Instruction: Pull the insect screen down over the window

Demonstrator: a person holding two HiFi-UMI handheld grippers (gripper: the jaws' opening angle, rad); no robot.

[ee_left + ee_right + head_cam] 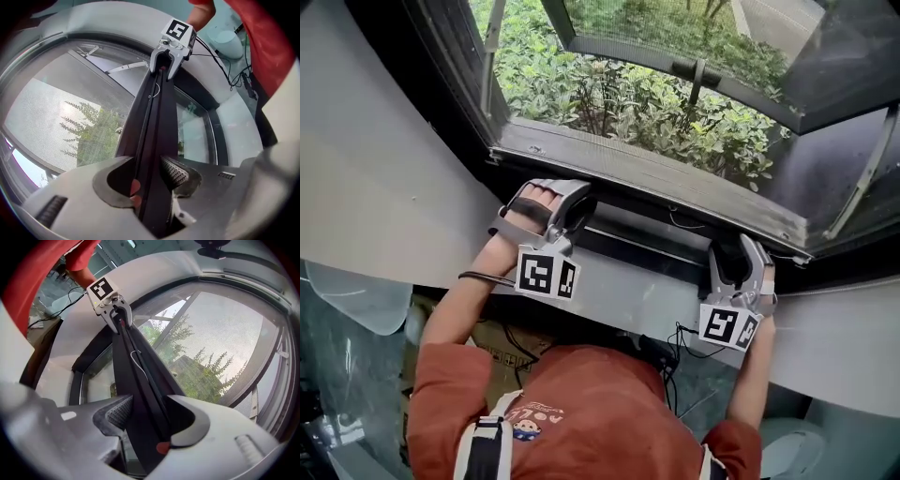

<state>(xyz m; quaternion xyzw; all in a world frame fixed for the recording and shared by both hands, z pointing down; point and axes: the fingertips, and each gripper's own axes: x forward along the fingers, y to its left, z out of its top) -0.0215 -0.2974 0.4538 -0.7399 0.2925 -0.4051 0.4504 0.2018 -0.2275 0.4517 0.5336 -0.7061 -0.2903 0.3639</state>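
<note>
Clamping insect screen's black pull bar (pixel 649 242) w/ L hand-held gripper (pixel 151 180) & R hand-held gripper (pixel 146 420).

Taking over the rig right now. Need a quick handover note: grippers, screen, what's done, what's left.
Left gripper: shut on the pull bar, near its left end.
Right gripper: shut on the same bar, near its right end.
Done: Mesh is drawn across the window; the bar sits low, just inside the bottom frame.
Left: seat the bar at the bottom, then release. Can't tell whether it is latched.
</note>
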